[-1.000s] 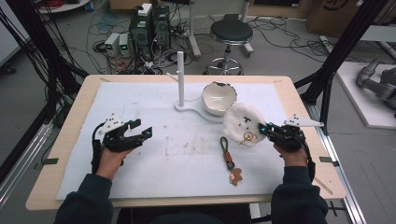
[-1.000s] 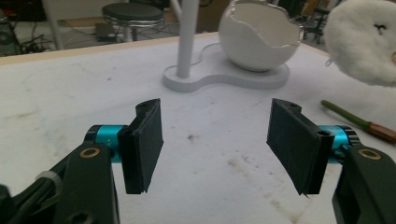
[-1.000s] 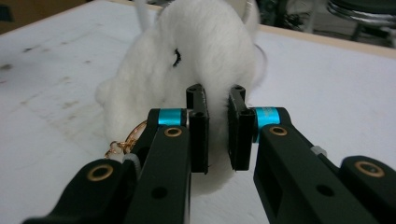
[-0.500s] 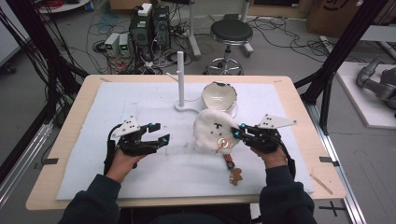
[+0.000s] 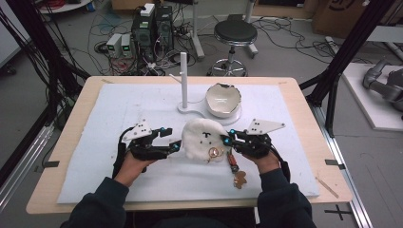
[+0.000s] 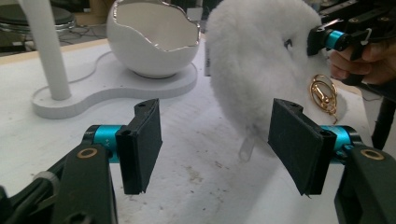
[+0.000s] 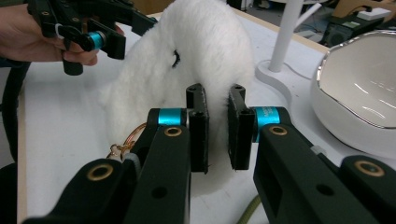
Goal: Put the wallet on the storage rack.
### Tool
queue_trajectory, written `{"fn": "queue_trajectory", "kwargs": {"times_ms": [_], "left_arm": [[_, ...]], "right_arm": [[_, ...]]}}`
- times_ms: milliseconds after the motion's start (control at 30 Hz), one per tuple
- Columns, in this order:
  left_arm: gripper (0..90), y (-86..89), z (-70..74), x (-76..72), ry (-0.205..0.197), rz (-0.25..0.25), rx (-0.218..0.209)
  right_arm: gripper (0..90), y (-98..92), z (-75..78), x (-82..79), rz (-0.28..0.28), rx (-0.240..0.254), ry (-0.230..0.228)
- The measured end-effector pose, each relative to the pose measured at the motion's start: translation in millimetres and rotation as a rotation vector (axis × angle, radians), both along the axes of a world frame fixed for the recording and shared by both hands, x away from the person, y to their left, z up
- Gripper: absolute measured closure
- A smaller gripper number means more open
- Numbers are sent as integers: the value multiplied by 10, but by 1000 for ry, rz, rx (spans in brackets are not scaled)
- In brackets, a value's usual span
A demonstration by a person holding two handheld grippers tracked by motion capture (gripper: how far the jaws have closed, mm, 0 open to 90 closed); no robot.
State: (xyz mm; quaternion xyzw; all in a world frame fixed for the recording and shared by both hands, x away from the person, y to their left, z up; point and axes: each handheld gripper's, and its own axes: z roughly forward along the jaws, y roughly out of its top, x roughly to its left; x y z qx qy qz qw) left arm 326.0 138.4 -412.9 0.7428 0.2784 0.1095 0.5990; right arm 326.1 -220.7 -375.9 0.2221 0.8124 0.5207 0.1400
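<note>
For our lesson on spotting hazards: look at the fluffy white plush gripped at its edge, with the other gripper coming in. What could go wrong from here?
1. The right gripper pinches only the edge of the white plush; the fur might slip out.
2. The gold ring and its chain dangle below and could snag on the open left gripper.
3. The eggshell bowl stands close behind; a wide swing might knock it.

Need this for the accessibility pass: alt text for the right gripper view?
The right tongs are shut on the edge of a fluffy white plush with a gold ring clasp, over a white mat. Beyond the plush, the left tongs stand open in a hand; a white eggshell-shaped bowl and a white post stand at right.
</note>
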Motion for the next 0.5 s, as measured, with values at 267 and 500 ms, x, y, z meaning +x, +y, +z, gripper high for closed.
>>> {"fn": "queue_trajectory", "kwargs": {"times_ms": [267, 500], "left_arm": [[375, -158, -59, 18, 38, -35, 32], [752, -155, -47, -2, 52, -63, 36]], "right_arm": [[819, 112, -29, -10, 54, -17, 4], [794, 136, -66, 12, 38, -8, 25]]}}
